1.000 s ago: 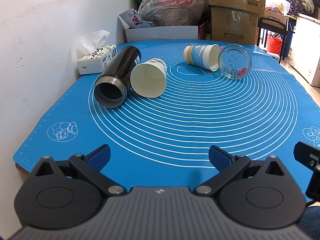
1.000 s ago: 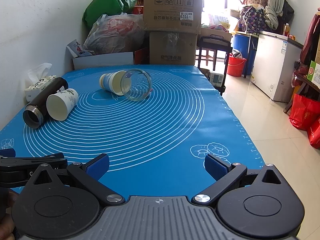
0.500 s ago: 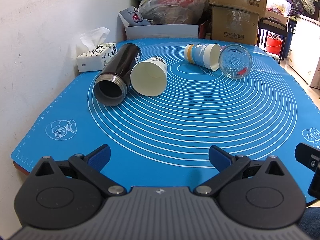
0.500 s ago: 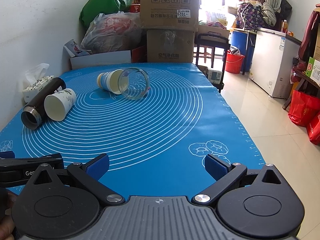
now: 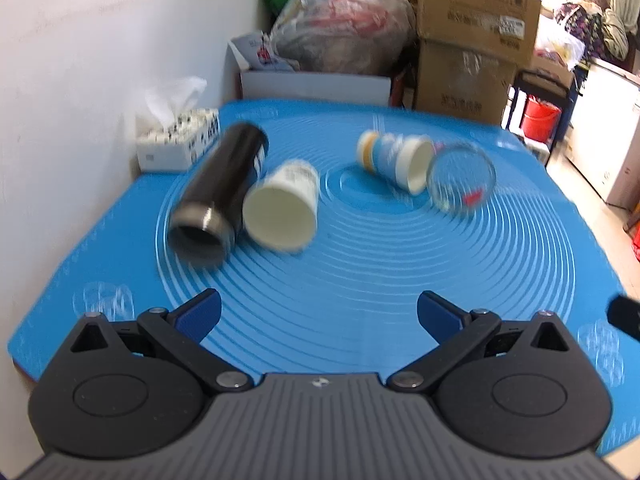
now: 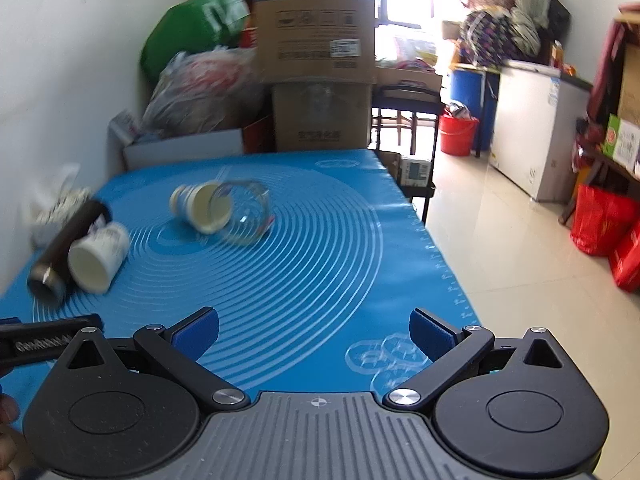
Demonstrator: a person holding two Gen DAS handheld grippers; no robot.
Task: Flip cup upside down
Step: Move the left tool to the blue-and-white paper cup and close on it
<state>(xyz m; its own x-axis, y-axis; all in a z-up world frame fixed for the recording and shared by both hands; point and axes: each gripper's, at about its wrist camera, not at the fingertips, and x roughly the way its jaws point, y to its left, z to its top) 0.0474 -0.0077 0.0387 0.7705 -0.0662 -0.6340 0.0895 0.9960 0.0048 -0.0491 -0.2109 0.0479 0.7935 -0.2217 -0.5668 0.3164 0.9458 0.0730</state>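
Several cups lie on their sides on a blue mat [image 5: 360, 272]. A white paper cup [image 5: 282, 210] [image 6: 98, 262] lies next to a black flask [image 5: 218, 196] [image 6: 66, 246] at the left. A blue-and-white paper cup [image 5: 396, 160] [image 6: 202, 206] touches a clear glass [image 5: 460, 180] [image 6: 244, 214] farther back. My left gripper [image 5: 318, 314] is open and empty over the mat's near edge. My right gripper [image 6: 314, 330] is open and empty, well short of the cups. The views are blurred.
A tissue box [image 5: 178, 142] stands by the white wall at the back left. Cardboard boxes [image 5: 476, 36] and a plastic bag [image 5: 344, 36] pile up behind the table. The table's right edge drops to a tiled floor [image 6: 520, 264].
Both grippers have lifted and moved forward toward the cups, which now sit lower and larger in view. The cups have not moved. Both stay open.
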